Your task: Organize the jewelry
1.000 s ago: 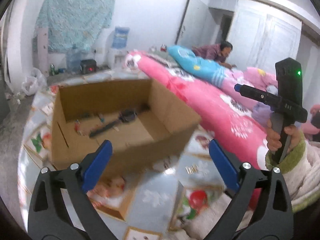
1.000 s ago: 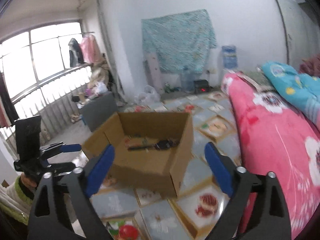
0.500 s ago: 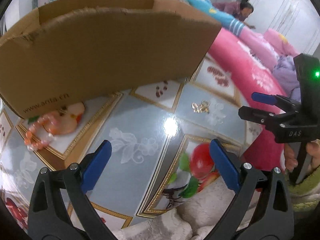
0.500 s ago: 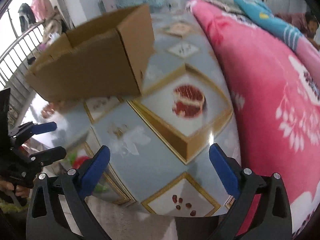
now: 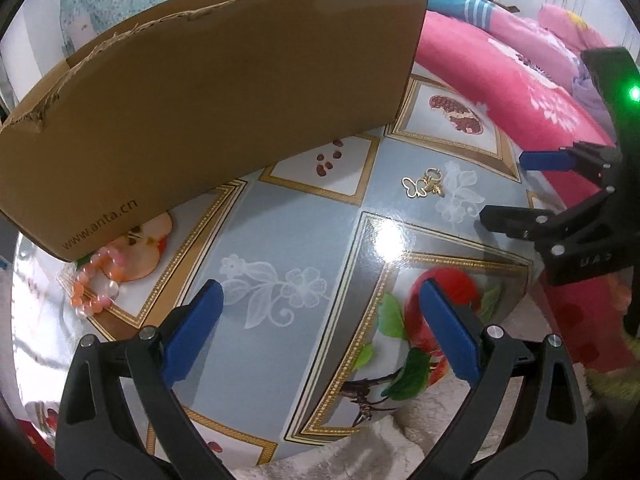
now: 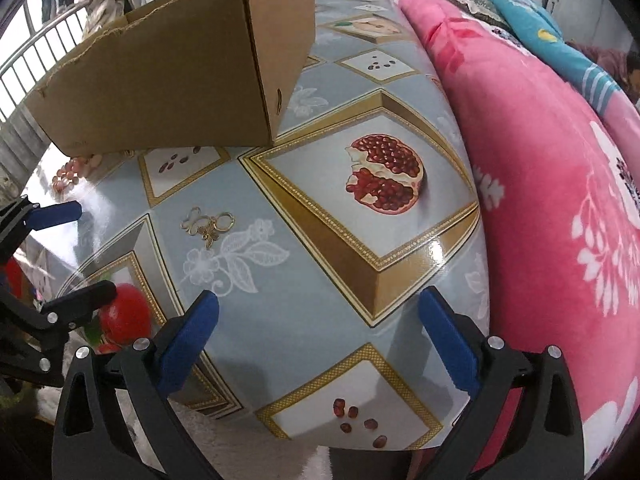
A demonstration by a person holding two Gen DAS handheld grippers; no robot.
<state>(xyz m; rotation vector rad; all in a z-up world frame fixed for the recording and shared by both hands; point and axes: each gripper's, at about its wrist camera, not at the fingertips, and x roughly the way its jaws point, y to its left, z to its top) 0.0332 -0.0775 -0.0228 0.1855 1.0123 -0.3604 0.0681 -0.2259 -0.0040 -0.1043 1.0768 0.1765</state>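
- On the surface [image 5: 280, 352], both grippers now sit low over the patterned cloth; a second ago they were raised, looking into the box [image 5: 224, 92].
- Left gripper [image 5: 320, 332]: fingers wide, empty.
- Right gripper [image 6: 316, 340]: fingers wide, empty.
- Gold charm [image 5: 423, 187] lies loose between the two grippers, apart from the box.
- Bead bracelet [image 5: 94, 280] lies at the box's near corner, touching or almost touching its wall.
- Judgement: the descent puts both pieces in reach; pickup not yet begun, the charm likely first.
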